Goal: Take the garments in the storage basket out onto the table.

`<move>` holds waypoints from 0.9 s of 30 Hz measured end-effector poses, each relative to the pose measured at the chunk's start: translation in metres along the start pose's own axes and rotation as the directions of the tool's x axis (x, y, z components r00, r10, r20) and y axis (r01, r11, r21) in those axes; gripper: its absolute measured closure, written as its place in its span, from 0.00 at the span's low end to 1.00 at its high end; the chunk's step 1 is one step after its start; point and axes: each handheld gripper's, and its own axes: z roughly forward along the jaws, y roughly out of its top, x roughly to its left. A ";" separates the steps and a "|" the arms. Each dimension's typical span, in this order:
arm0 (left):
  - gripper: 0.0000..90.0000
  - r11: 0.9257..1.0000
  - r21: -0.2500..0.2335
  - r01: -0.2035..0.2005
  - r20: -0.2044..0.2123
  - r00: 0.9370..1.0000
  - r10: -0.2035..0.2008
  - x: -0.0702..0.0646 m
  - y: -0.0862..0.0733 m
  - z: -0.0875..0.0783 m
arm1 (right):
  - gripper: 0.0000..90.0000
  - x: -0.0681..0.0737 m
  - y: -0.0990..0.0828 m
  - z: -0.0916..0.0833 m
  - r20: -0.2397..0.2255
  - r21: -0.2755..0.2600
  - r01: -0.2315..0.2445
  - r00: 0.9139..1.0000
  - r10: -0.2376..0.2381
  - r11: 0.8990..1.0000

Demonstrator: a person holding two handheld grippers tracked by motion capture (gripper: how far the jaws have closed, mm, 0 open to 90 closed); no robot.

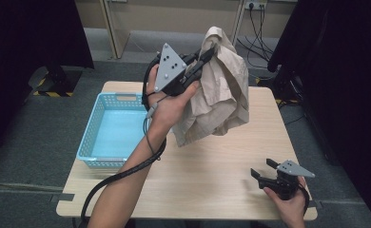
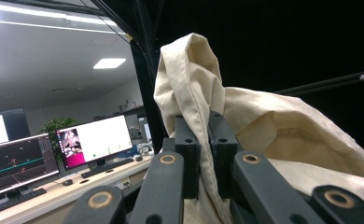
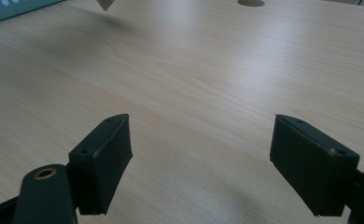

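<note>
One beige cloth [image 1: 219,95]: crumpled, hanging | left hand-held gripper [image 1: 207,54]: clamping its fold | right hand-held gripper [image 1: 262,168]: jaws apart

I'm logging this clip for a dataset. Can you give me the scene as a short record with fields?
held item: crumpled beige cloth garment, lifted above the table
left hand-held gripper: shut on a fold of the garment, raised
right hand-held gripper: open, holding nothing, low over the table near its right front corner
container: light blue perforated plastic basket, at the table's left side, nothing visible inside
surface: light wooden table
</note>
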 end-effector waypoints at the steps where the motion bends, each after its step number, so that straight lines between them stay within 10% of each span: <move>1: 0.94 1.000 0.005 -0.001 0.002 1.000 0.001 -0.001 -0.001 0.000 | 0.24 0.000 0.000 0.000 0.000 0.000 0.001 1.000 -0.001 1.000; 27: 0.94 0.994 0.113 0.004 0.063 0.998 -0.011 -0.026 -0.041 0.018 | 0.24 0.000 0.000 0.000 -0.002 -0.002 0.001 1.000 -0.001 1.000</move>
